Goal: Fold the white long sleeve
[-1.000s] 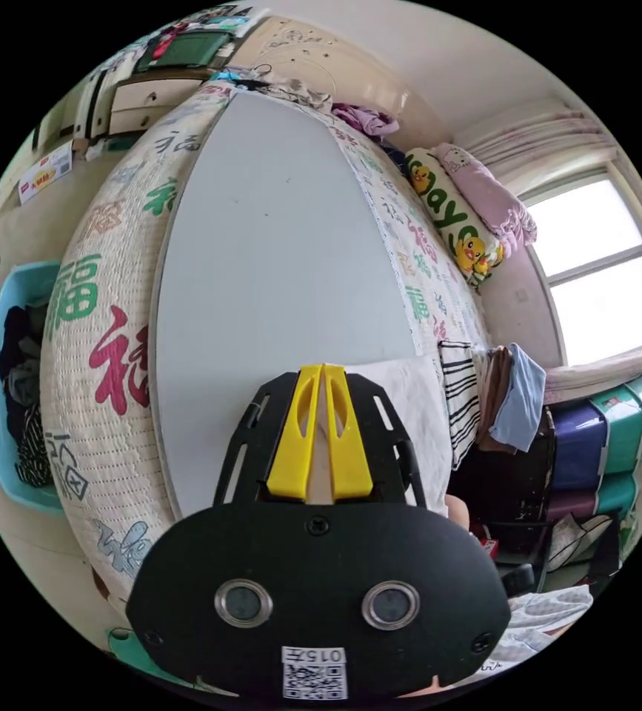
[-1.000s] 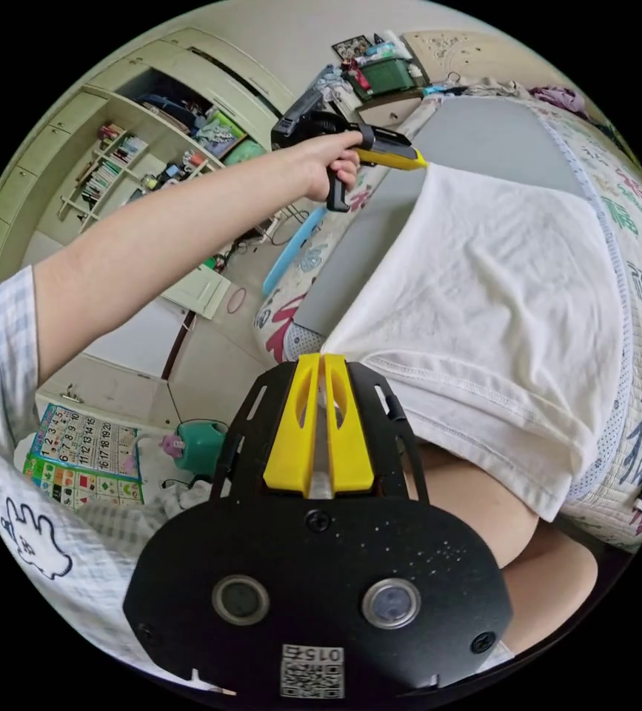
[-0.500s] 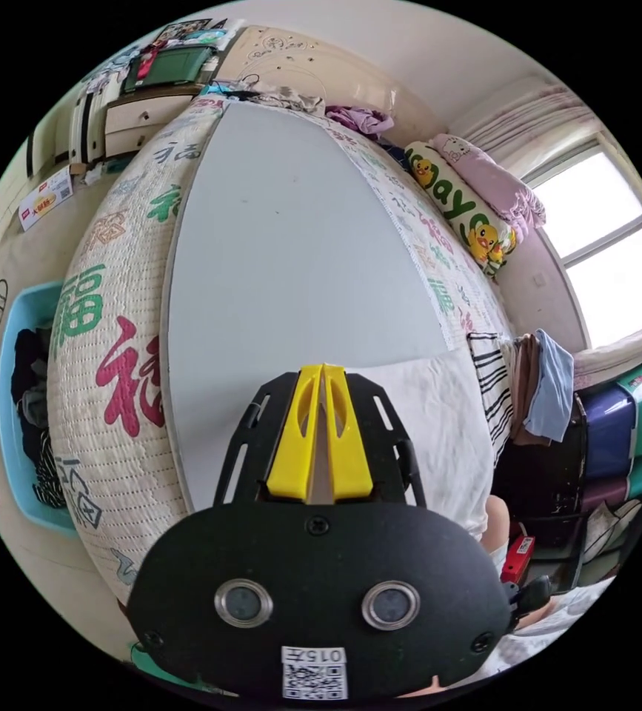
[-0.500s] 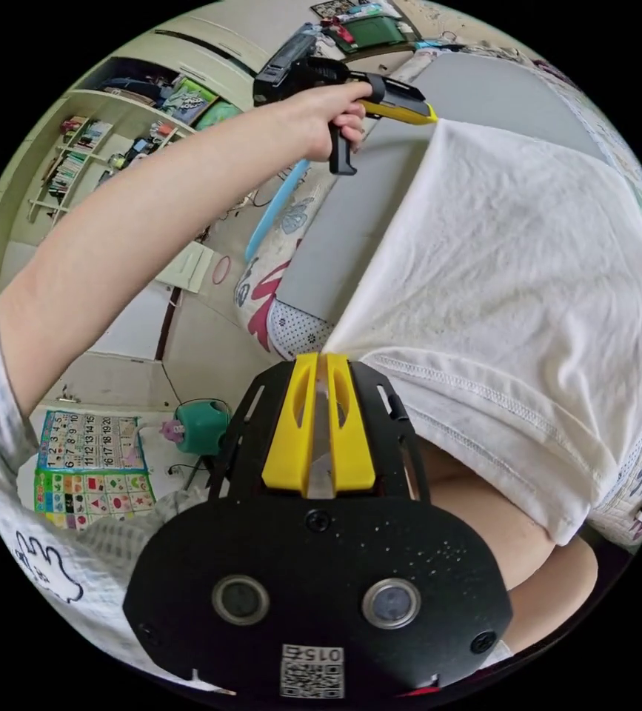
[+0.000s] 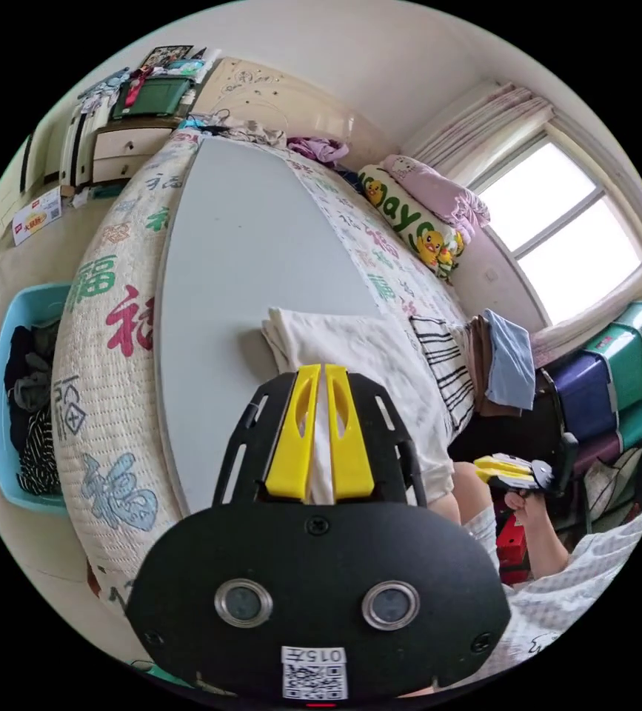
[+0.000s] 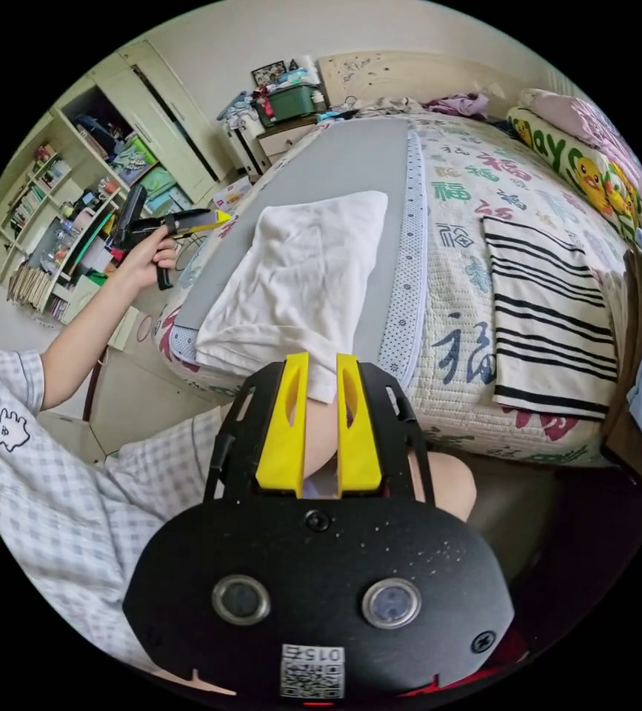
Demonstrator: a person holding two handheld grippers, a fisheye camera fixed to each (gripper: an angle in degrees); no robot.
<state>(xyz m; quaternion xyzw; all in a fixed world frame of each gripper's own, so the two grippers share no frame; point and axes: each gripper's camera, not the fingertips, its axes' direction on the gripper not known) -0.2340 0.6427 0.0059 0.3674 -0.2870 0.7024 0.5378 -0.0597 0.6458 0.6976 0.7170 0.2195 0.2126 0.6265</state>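
The white long sleeve lies folded in a loose rectangle on the grey board atop the bed, its near end hanging over the board's edge. My left gripper is held above and short of it, jaws together and empty. In the right gripper view it sits in a hand off the board's left side. My right gripper hovers just short of the garment's near end, jaws apart with nothing between them. In the left gripper view it is low beside the bed.
A black-and-white striped folded garment lies on the quilt right of the board, with stacked clothes beyond it. A blue basket of clothes stands on the floor. Pillows line the window side. The person's knee is under my right gripper.
Both grippers held the white garment stretched over the board; both have let go and drawn back. The garment now rests folded on the board, and the right jaws have opened.
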